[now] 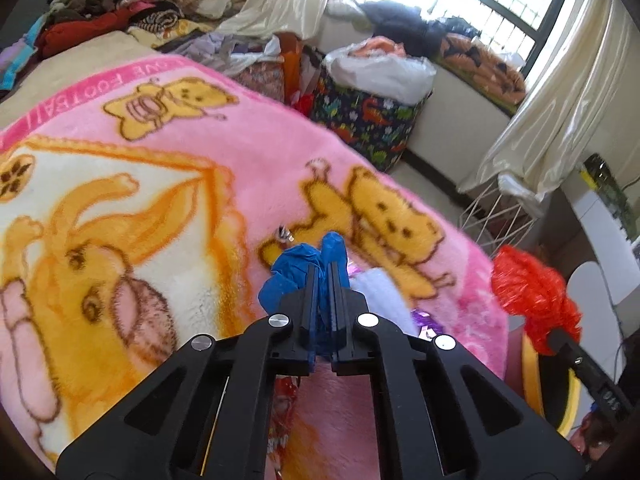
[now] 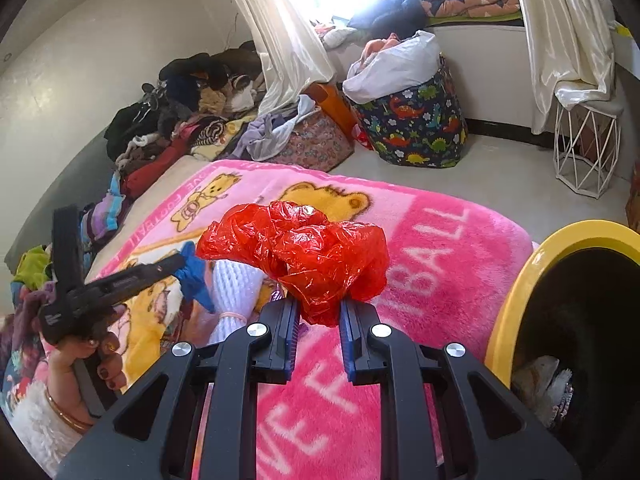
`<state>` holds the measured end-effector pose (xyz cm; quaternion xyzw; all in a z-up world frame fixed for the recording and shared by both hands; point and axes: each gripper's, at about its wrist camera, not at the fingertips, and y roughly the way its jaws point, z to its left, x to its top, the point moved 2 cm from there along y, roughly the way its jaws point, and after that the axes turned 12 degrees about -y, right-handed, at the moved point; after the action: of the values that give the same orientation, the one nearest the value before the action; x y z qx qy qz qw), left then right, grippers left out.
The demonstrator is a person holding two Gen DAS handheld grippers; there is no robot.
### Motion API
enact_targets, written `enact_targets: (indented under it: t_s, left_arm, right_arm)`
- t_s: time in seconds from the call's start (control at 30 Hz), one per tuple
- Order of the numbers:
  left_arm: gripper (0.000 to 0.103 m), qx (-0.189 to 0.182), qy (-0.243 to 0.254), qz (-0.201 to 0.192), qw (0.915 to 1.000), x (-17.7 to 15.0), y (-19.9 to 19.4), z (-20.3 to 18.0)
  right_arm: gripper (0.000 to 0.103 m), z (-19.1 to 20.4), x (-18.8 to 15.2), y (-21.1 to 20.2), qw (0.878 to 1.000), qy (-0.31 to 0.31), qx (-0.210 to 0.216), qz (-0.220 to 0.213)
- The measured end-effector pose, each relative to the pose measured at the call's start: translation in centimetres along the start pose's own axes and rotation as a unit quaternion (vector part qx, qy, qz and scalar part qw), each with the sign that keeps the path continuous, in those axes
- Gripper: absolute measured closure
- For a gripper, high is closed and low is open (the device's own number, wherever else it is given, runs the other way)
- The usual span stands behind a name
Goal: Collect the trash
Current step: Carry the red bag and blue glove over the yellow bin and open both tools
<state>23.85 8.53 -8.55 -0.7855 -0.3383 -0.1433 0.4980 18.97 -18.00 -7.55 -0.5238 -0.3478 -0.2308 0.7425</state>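
Observation:
My left gripper [image 1: 322, 270] is shut on a crumpled blue wrapper [image 1: 294, 270] just above the pink bear blanket [image 1: 160, 200]; from the right wrist view the left gripper [image 2: 180, 262] holds the blue wrapper [image 2: 196, 280] at the left. My right gripper [image 2: 320, 308] is shut on a crumpled red plastic bag [image 2: 296, 248], held over the blanket [image 2: 440, 264]; the red bag [image 1: 532, 296] shows at the right in the left wrist view. A yellow-rimmed black bin [image 2: 532, 280] with paper trash inside stands at the right. A white knitted item [image 2: 236, 292] and purple foil [image 1: 424, 320] lie on the blanket.
Piled clothes [image 2: 180, 120] cover the bed's far side. A dinosaur-print basket [image 2: 416, 128] with a white bag and a white wire stool [image 2: 584, 148] stand on the floor by the window and curtains [image 2: 288, 40]. A person's hand [image 2: 92, 364] holds the left gripper.

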Motion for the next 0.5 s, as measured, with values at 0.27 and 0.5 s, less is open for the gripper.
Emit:
enact_targets:
  t_s: [0.27, 0.5]
  left_arm:
    - [0.102, -0.042, 0.009, -0.036, 0.9984, -0.2, -4.0, -3.0]
    - [0.101, -0.066, 0.032, -0.045, 0.9963, -1.0, -5.8, -6.2]
  right_arm:
    - [0.086, -0.4, -0.4, -2.7, 1.0, 0.0, -0.004, -0.013]
    - [0.086, -0.6, -0.3, -5.2, 0.999, 0.003, -0.011, -0.032]
